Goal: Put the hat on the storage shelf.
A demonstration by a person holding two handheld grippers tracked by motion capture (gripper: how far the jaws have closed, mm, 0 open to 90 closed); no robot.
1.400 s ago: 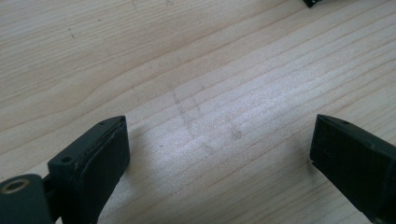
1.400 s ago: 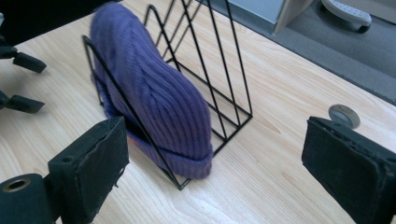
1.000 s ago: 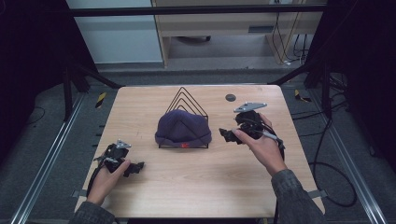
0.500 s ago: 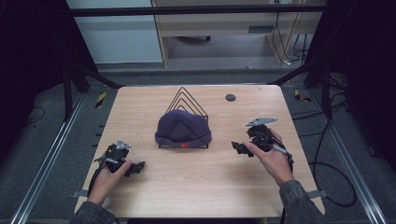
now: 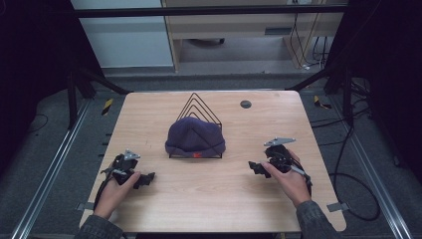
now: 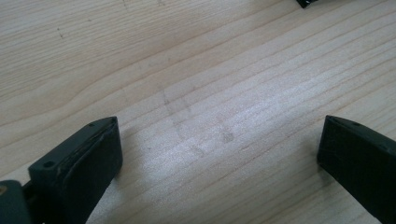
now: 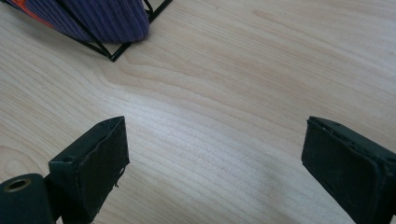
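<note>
Both claws lay empty on the pale wooden table [image 5: 209,199], the hat already on its stand.

The dark purple knitted beanie [image 5: 195,138] sat draped over the black wire triangular rack [image 5: 199,107] at the table's middle, so whatever placing was intended looked finished, with nothing visibly left but to rest. The left claw [image 5: 144,178], down and left of the beanie, had its jaws spread wide over bare wood; the right claw [image 5: 256,168], down and right of the beanie, was likewise spread and held nothing. Compared with a second earlier, the right claw had drawn back from close beside the beanie toward the person, while the left claw stayed put.
</note>
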